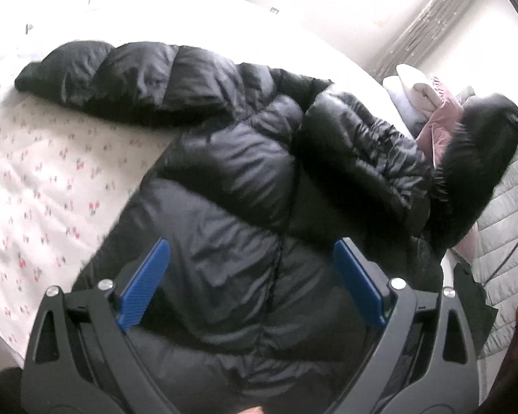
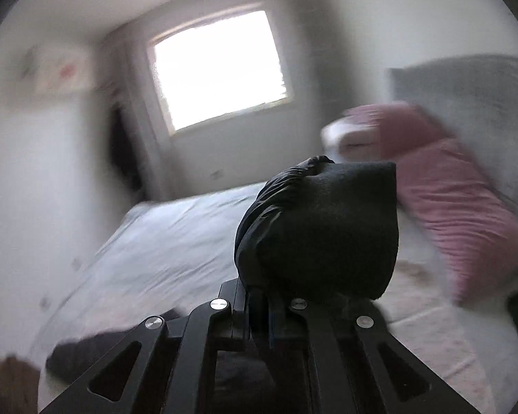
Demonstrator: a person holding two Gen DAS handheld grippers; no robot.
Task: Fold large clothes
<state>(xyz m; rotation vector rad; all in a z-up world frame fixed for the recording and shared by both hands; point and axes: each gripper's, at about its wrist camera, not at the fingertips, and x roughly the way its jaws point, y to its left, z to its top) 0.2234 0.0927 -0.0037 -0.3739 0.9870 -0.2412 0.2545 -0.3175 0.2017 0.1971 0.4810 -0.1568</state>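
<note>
A black puffer jacket (image 1: 231, 179) lies across a bed, one sleeve (image 1: 96, 76) stretched to the left, its fur-trimmed hood (image 1: 466, 172) at the right. My left gripper (image 1: 252, 269) is open, its blue pads (image 1: 145, 289) on either side of the jacket's body just above it. My right gripper (image 2: 259, 310) is shut on a bunched end of the black jacket (image 2: 321, 227), lifted above the bed. The right wrist view is blurred.
The bed has a white sheet with small red flowers (image 1: 45, 186). Pink and white pillows (image 2: 459, 200) lie at the head, by a grey headboard (image 2: 466, 86). A grey quilted garment (image 1: 500, 227) lies at the right. A window (image 2: 217, 69) is in the far wall.
</note>
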